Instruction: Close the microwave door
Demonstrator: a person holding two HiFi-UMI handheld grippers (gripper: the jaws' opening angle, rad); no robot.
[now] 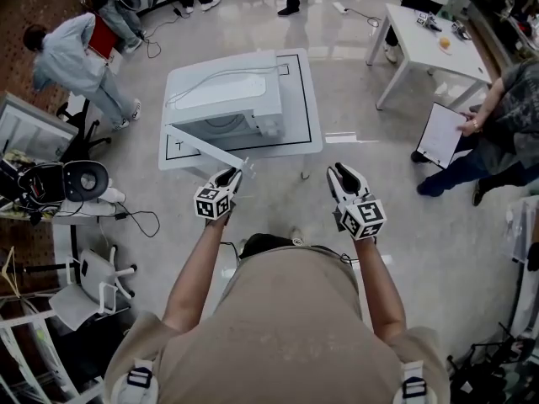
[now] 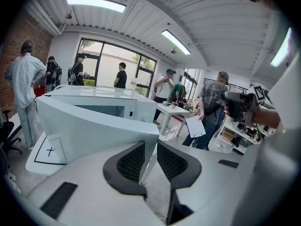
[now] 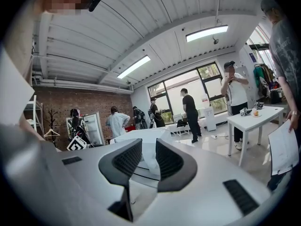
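Head view: the microwave [image 1: 227, 99] sits on the left half of a white floor platform [image 1: 307, 108], with its door [image 1: 206, 146] swung open toward the near-left corner. The left gripper [image 1: 229, 178] is right at the door's free edge. The right gripper [image 1: 341, 175] is off to the side.

Left gripper view: jaws apart, door edge lined up with the gap, not clamped.

Right gripper view: jaws apart, nothing between them.

Tool [image 2: 151, 149] jaws apart, microwave door [image 2: 89, 128] edge just ahead (door open)

Bright, even daylight from tall windows [image 2: 101, 60] and ceiling strip lights [image 2: 96, 4], strong fisheye curvature, dark vignetted corners.
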